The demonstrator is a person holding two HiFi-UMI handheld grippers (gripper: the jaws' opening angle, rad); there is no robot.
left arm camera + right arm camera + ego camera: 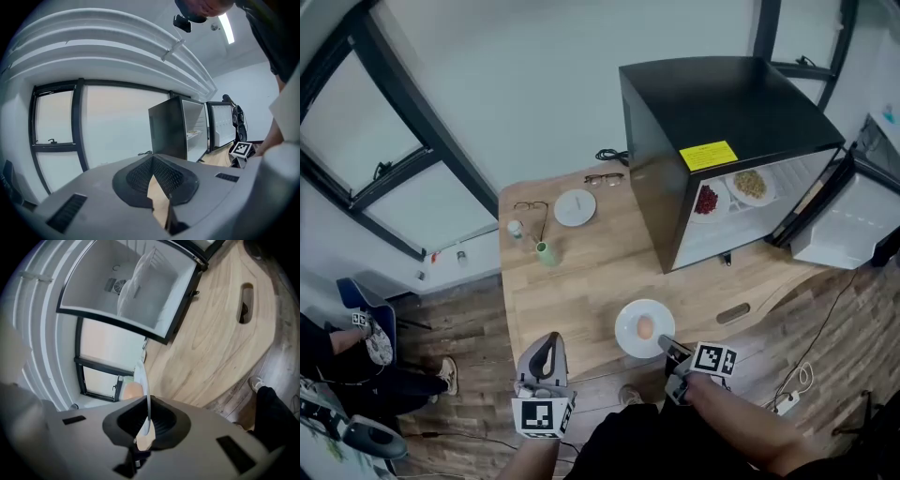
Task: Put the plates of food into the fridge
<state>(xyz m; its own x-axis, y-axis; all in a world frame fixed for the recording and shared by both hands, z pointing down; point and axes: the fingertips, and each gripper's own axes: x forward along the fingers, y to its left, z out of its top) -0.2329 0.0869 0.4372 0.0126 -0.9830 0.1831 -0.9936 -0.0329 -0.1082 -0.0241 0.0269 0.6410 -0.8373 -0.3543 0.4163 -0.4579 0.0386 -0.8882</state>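
Left gripper (pixel 547 339): hangs low at the near edge of the light wooden table (pixel 581 281), apart from every dish. Its jaw tips meet and nothing sits between them. It looks parked so the other hand can work.
Table's far left: a small pale green cup (pixel 545 253) and an empty round white plate (pixel 575 207) stand well back from the near edge, out of the route to the fridge.
Round white plate with food (pixel 628 337): sits flat near the table's front edge with a peach-coloured, egg-shaped piece of food (pixel 645 327) at its centre. It is the task's thing not yet in the fridge, and it is well apart from the fridge.
Right gripper (pixel 666 344): its jaws are closed tight on the near right rim of that plate. The right gripper view shows the thin rim edge-on between the pads. Gripping at the edge keeps the jaws off the food.
Black mini fridge (pixel 712 103): stands on the table's right end with its white-lined door (pixel 848 220) swung wide, probably to leave the shelf reachable.
Fridge shelf: already holds a plate of red food (pixel 707 200) and a plate of yellowish food (pixel 751 184).
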